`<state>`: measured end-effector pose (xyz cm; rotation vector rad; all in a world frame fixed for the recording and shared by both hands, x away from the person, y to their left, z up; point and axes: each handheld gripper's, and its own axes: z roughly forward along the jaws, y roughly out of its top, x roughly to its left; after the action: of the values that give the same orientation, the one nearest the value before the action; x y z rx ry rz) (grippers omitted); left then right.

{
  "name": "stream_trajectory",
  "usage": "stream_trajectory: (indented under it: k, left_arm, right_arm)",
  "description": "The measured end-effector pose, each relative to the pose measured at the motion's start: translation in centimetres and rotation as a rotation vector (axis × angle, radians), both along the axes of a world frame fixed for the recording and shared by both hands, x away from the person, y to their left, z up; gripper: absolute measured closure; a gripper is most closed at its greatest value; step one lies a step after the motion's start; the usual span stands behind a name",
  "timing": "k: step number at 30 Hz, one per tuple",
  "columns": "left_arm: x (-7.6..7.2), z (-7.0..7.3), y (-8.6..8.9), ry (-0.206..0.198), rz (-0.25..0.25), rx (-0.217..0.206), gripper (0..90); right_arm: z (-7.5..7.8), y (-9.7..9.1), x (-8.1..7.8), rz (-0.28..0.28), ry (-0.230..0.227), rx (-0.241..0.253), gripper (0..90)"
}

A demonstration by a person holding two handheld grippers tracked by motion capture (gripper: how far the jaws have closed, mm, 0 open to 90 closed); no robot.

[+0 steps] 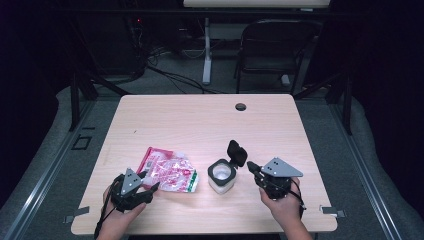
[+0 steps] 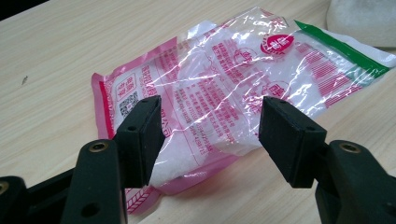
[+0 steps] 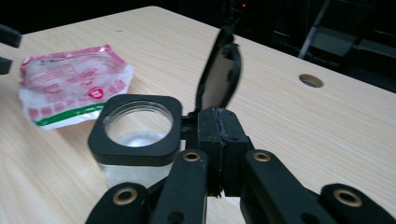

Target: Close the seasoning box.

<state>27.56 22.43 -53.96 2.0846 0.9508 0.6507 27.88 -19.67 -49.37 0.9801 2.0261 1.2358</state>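
A clear and pink plastic bag (image 1: 170, 172) of white grains lies flat on the wooden table (image 1: 200, 115), left of centre. My left gripper (image 1: 150, 180) hovers at its near end, open; in the left gripper view the bag (image 2: 224, 93) lies between and beyond the two pads (image 2: 140, 135), which do not press on it. A small clear jar (image 1: 221, 176) with a black square rim stands to the right, its black flip lid (image 1: 236, 152) raised. My right gripper (image 1: 250, 166) is shut with nothing in it, its tips (image 3: 218, 121) right beside the jar's (image 3: 135, 135) hinge, below the lid (image 3: 219, 77).
A round cable hole (image 1: 241, 106) sits near the table's far edge. Beyond the table stand a dark chair (image 1: 275, 45) and a desk leg on the floor. Bare tabletop stretches behind the bag and the jar.
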Motion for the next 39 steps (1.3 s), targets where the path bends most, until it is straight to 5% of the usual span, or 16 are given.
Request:
stream_trajectory:
  k: [15,28,39]
  left_arm:
    - [-0.1,0.1,0.2,-0.004,0.009,-0.003,39.8]
    - [-0.2,0.0,0.6,0.0,0.027,-0.008,39.8]
    - [-0.2,0.1,0.9,0.001,0.036,-0.007,39.8]
  right_arm:
    - [0.3,-1.0,1.4,-0.084,-0.013,0.007,90.0]
    - [0.4,-0.3,3.8,-0.083,-0.001,0.001,90.0]
    - [0.3,-0.4,4.2,-0.09,0.003,0.028,90.0]
